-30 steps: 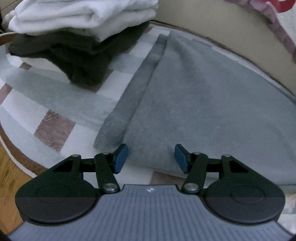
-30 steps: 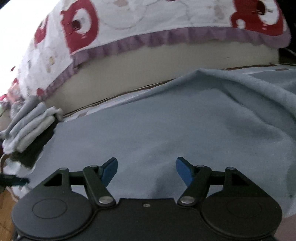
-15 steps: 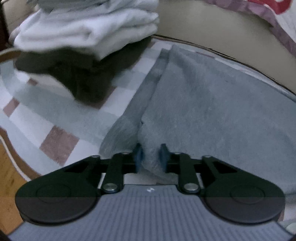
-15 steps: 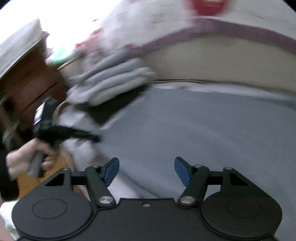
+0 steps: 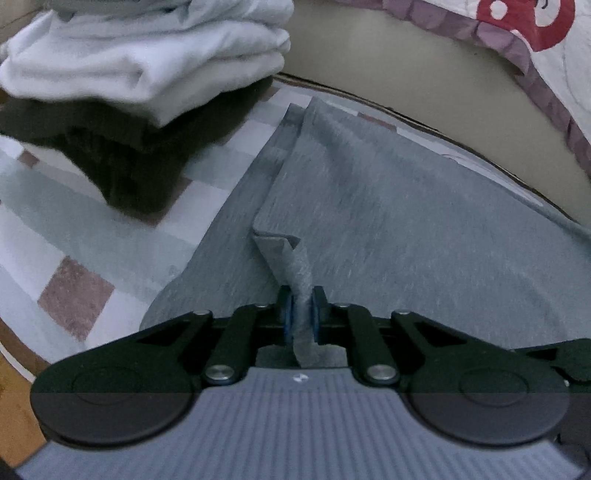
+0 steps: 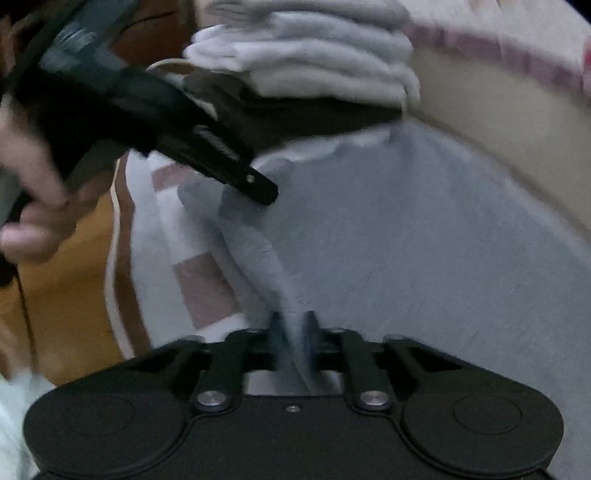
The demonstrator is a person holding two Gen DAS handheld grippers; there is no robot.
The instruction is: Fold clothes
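Observation:
A grey garment (image 5: 406,221) lies spread on a checked cloth (image 5: 74,236). My left gripper (image 5: 302,314) is shut on the garment's near edge and lifts a pinched fold of it. In the right wrist view the garment (image 6: 424,258) fills the right half, and my right gripper (image 6: 293,332) is shut on its near-left edge. The left gripper also shows in the right wrist view (image 6: 264,192), held in a hand at upper left, its tip on the garment's far-left corner.
A stack of folded white and dark clothes (image 5: 147,74) stands at the back left, also in the right wrist view (image 6: 314,66). A beige cushion edge (image 5: 424,74) with a red-and-white patterned cover (image 5: 535,33) runs behind. Wood floor (image 6: 66,295) lies to the left.
Both grippers went from open to shut on the grey garment's edge. The left lifted a fold. The right swung left toward the left edge of the garment.

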